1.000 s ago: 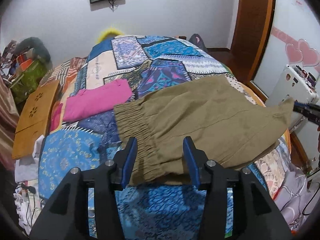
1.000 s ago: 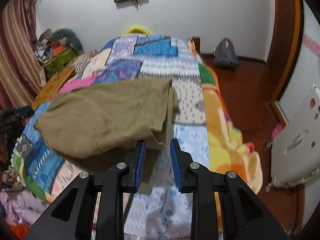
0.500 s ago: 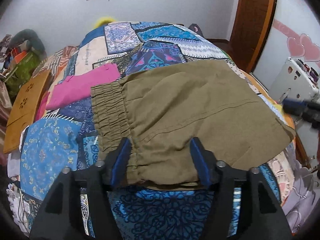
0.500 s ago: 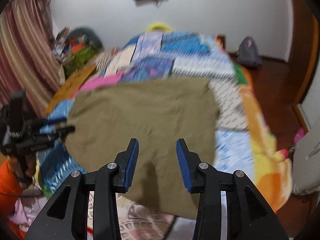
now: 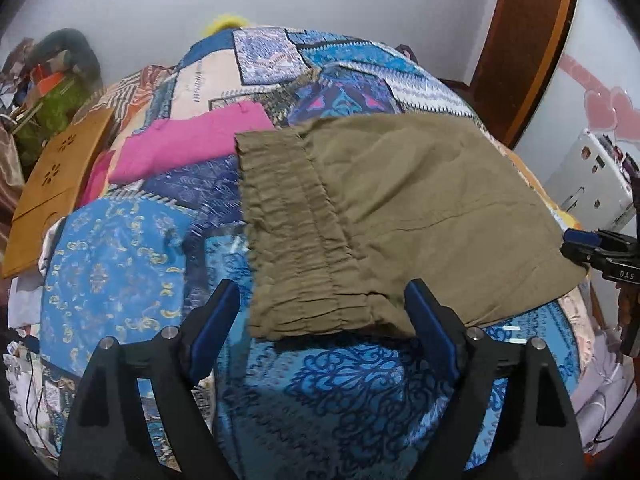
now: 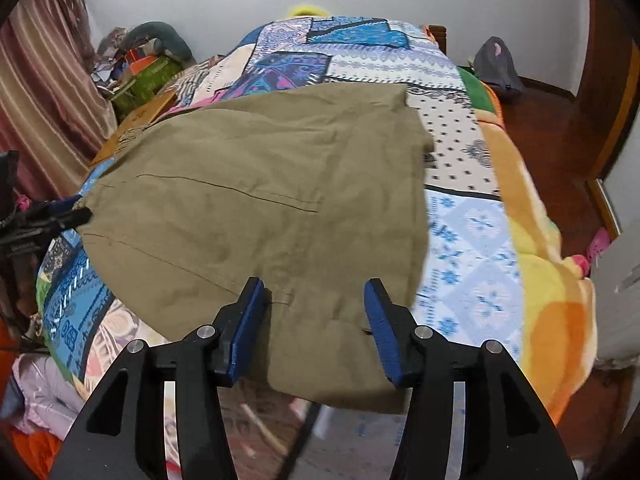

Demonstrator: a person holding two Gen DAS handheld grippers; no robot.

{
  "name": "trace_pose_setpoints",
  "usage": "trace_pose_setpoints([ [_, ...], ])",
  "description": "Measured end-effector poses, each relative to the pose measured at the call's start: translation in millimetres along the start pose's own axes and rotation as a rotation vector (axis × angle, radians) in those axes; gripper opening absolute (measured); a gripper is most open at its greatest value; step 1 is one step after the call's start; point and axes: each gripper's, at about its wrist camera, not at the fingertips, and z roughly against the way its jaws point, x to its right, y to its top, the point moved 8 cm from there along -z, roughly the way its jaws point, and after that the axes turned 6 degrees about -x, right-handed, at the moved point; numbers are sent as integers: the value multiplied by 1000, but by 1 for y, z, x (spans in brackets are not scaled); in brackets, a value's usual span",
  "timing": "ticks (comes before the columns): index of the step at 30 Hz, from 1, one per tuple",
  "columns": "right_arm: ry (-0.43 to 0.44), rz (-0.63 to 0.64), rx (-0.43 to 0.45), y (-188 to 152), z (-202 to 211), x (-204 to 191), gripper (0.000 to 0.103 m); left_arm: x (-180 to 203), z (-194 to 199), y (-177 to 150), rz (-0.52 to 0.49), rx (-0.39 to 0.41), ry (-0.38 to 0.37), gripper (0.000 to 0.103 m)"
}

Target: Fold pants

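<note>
Item, bedroom scene, listed left to right.

Curtain: striped, at the left edge of the right wrist view.

Clutter pile: bags and boxes against the wall, left of the bed.

Wooden board: tan, with flower cut-outs, lying on the left side of the bed.

Pink garment: folded flat on the quilt, just left of the pants' waistband.

Quilt: blue patchwork, covers the bed.

Pants: olive, folded over, lying flat across the near part of the bed; elastic waistband to the left, leg end to the right, near the bed's right side. In the right wrist view the near edge hangs over the bed's edge.

Left hand-held gripper: jaws spread wide, having just been opening; the waistband corner lies between the blue pads, which do not press on it.

Right hand-held gripper: jaws apart, having just been opening; the leg-end cloth lies between the pads, released. It also shows at the right edge of the left wrist view.

Bag: dark, on the wooden floor right of the bed.

White appliance: at the far right.
</note>
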Motion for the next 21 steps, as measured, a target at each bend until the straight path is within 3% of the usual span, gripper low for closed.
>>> trace_pose_setpoints([
  [5,-137,39,25,18,14,12,49,-11,15,19,-24,29,46,86],
  [12,-144,18,88,63,18,26,52,-38,1,65,20,21,124,86],
  [21,-208,30,145,131,-11,50,54,-41,-46,114,4,-15,125,86],
])
